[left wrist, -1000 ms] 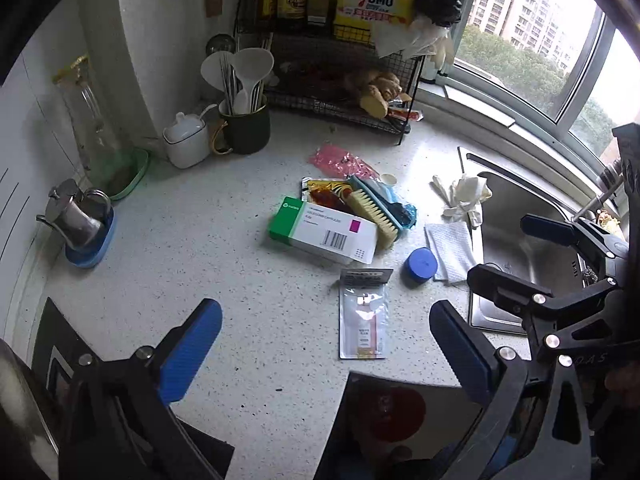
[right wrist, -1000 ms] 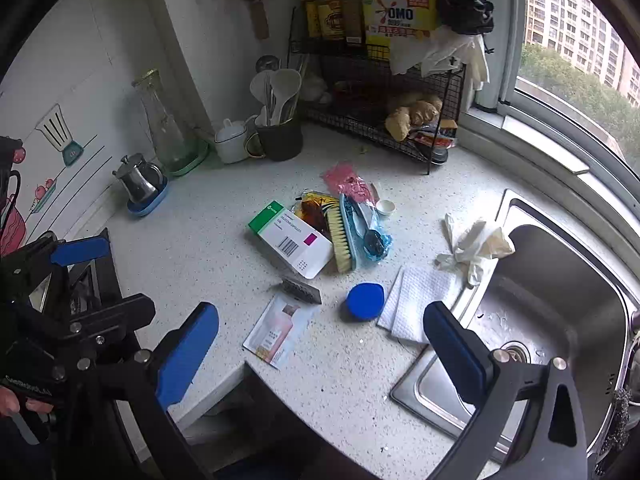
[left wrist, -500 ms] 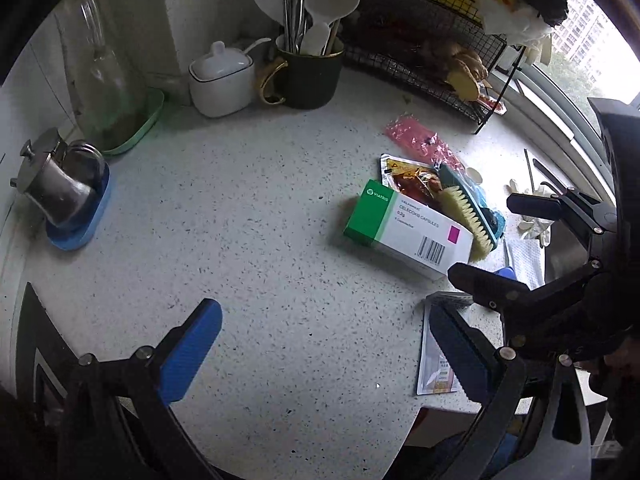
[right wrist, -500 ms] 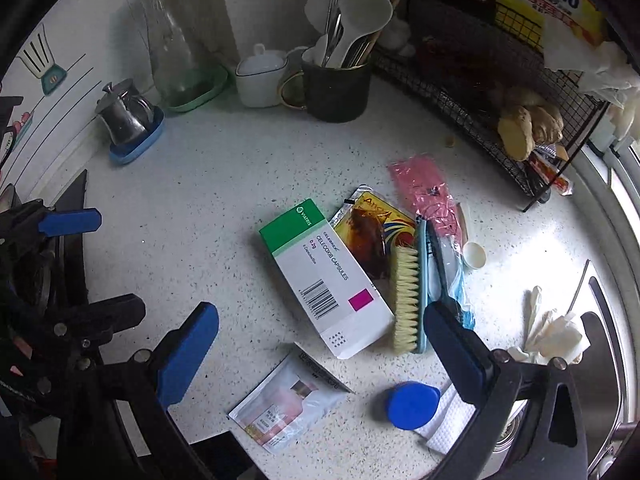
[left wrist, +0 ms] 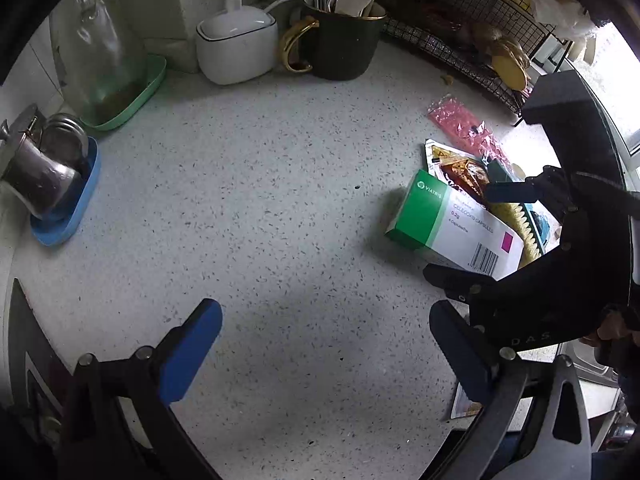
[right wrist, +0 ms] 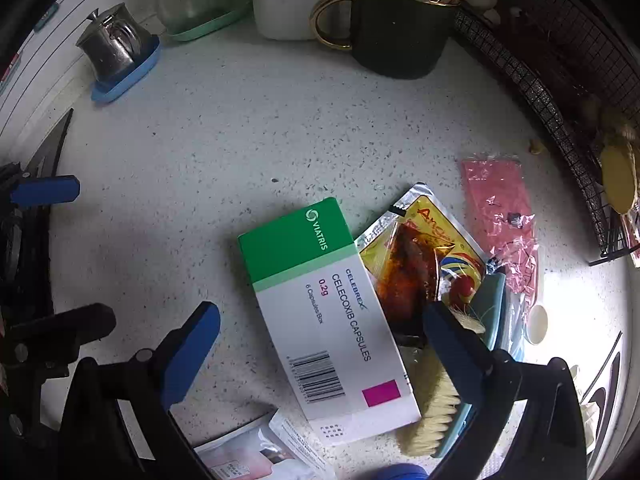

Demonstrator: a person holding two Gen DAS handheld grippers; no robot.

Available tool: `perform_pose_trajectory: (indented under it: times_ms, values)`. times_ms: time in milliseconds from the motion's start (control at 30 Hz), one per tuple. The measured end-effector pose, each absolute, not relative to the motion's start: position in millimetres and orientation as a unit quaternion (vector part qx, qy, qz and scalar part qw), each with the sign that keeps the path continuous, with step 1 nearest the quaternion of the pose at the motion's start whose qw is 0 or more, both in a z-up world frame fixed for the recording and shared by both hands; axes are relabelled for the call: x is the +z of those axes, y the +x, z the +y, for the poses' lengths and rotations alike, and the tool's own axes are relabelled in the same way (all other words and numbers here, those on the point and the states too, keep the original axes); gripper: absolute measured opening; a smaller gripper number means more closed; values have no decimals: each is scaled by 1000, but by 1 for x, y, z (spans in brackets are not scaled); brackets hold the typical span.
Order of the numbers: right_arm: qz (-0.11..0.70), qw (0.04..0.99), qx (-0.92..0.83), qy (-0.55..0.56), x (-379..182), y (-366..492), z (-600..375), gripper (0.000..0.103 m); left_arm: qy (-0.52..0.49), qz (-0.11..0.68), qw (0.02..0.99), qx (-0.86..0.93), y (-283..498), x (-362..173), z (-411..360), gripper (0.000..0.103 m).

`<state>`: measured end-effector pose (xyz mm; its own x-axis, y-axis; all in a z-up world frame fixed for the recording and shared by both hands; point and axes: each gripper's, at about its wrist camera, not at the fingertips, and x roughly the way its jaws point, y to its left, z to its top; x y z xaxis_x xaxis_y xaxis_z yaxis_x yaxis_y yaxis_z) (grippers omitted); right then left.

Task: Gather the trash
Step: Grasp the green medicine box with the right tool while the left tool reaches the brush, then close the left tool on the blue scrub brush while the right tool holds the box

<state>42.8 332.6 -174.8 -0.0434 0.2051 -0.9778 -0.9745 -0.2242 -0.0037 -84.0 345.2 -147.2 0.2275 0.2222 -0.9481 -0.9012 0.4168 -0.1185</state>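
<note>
We see right tongs spread wide, straddling the flat green-and-white capsule box lying on the counter | left tongs spread over bare speckled counter, box up to their right | crinkled foil sachet and bristle brush touching box

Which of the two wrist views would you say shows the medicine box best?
The right wrist view: the medicine box lies near centre, its whole top readable. In the left wrist view it sits off right, partly hidden by the other claw.
</note>
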Motion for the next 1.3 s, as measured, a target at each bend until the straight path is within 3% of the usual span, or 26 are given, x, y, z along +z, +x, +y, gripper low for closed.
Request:
perform_pose_trajectory:
  times_ms: [333, 467, 667, 900, 1133, 1300]
  values:
    - [397, 480, 602, -499, -183, 38, 344, 83, -344, 476, 688, 425, -89, -152, 349, 103]
    - [379, 487, 597, -513, -182, 33, 333, 65, -341, 482, 686, 426, -90, -153, 346, 103]
    - [373, 516, 596, -489, -167, 31, 317, 63, -342, 468, 687, 438, -96, -138, 337, 103]
    - [381, 564, 604, -415, -111, 49, 293, 63, -322, 454, 713, 426, -88, -108, 326, 103]
    - [387, 633, 567, -358, -58, 109, 235, 63, -288, 459, 748, 382, -49, -97, 312, 103]
    - [402, 669, 525, -340, -59, 145, 200, 63, -283, 463, 770, 334, -11, -94, 302, 103]
